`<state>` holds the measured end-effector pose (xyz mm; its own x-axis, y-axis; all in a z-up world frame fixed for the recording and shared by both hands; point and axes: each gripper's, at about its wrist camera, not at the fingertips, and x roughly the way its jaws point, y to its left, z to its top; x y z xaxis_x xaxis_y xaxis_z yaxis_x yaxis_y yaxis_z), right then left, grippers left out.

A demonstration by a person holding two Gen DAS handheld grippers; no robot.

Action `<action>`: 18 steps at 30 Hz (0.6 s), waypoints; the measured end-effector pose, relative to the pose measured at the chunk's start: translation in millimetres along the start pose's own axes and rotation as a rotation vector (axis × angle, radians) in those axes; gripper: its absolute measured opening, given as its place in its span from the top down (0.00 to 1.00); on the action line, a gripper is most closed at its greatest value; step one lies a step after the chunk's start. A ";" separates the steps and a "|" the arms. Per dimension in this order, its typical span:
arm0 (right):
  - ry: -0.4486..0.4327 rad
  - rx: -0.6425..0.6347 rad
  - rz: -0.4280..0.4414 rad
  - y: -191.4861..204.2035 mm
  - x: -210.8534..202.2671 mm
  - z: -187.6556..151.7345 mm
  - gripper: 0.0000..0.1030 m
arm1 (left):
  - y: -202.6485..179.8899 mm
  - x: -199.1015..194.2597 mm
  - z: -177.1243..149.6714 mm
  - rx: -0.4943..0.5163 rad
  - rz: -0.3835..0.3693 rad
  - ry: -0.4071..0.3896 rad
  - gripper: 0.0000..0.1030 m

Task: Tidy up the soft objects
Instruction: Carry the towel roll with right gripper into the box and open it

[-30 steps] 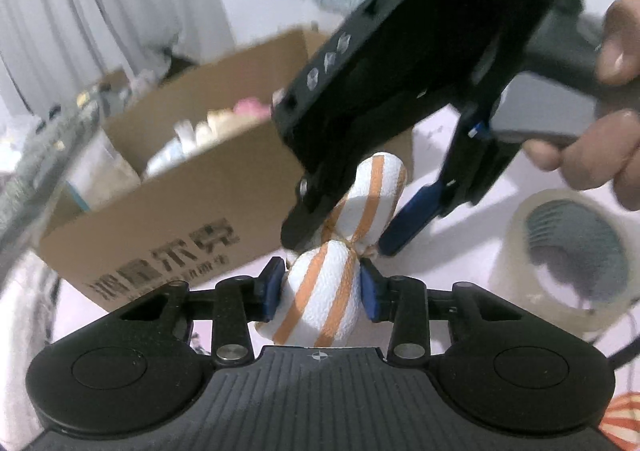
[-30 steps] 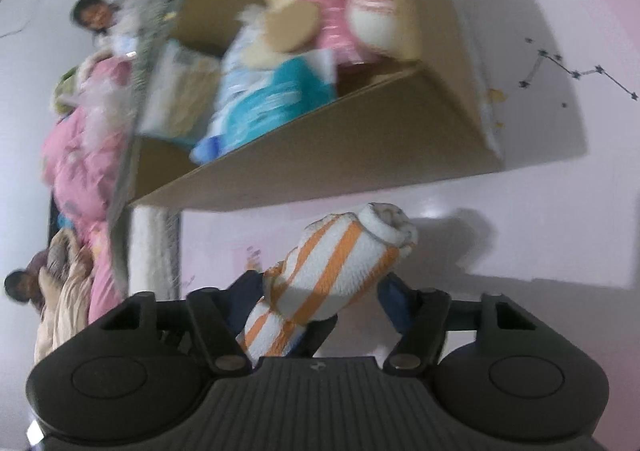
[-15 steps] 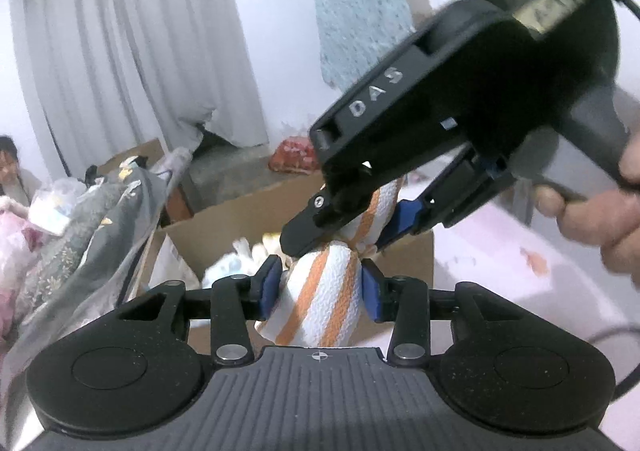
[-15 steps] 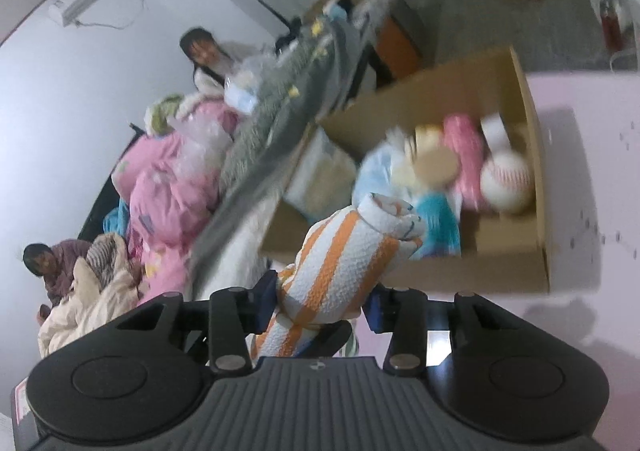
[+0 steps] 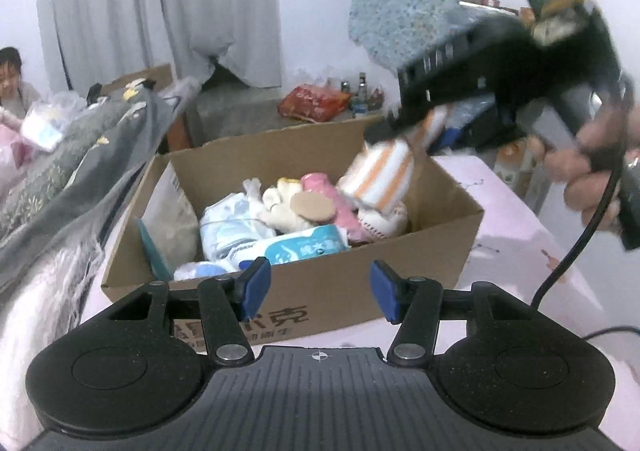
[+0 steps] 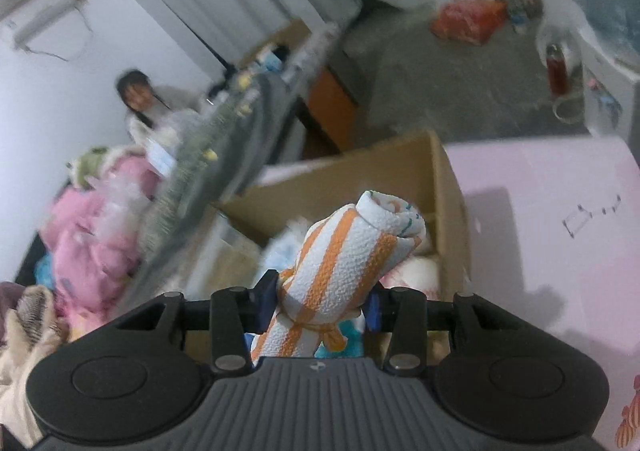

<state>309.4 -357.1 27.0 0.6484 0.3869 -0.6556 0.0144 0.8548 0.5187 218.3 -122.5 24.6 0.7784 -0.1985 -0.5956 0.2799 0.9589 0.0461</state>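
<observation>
1. the right gripper is clamped on the rolled orange-striped towel at its tied waist, and in the left wrist view the roll hangs over the far right corner of the cardboard box. the grip sits low on the roll, so the free top end could swing and catch the box wall.
2. the left gripper has just been opening and now stands apart with nothing between its blue pads. it faces the near wall of the box, so a careless sweep could nudge the box across the pink table.
3. the box is already crowded with a baseball, wipes pack and plush bits. if let go too high, the towel may well bounce off them and roll out.
4. the tie looks thin; a hard squeeze may slip it and loosen the roll.
</observation>
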 end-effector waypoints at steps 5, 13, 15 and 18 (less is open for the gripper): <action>0.054 -0.080 -0.066 2.6 28.1 -12.3 0.70 | 4.4 -1.5 -3.7 -0.021 0.002 0.008 0.47; 0.098 -0.282 -0.173 32.1 24.0 -25.2 0.49 | 8.6 4.0 -7.2 -0.039 -0.009 0.029 0.44; 0.065 -0.298 -0.193 33.5 13.5 -23.7 0.48 | 9.9 2.8 -8.4 -0.042 -0.012 0.027 0.43; 0.025 -0.295 -0.197 33.1 0.3 -16.2 0.49 | 10.7 0.0 -9.5 -0.041 -0.017 0.023 0.42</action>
<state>297.7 -323.2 35.1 0.6360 0.2101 -0.7426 -0.0857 0.9755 0.2026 216.0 -110.3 17.5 0.7603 -0.2110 -0.6143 0.2699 0.9629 0.0032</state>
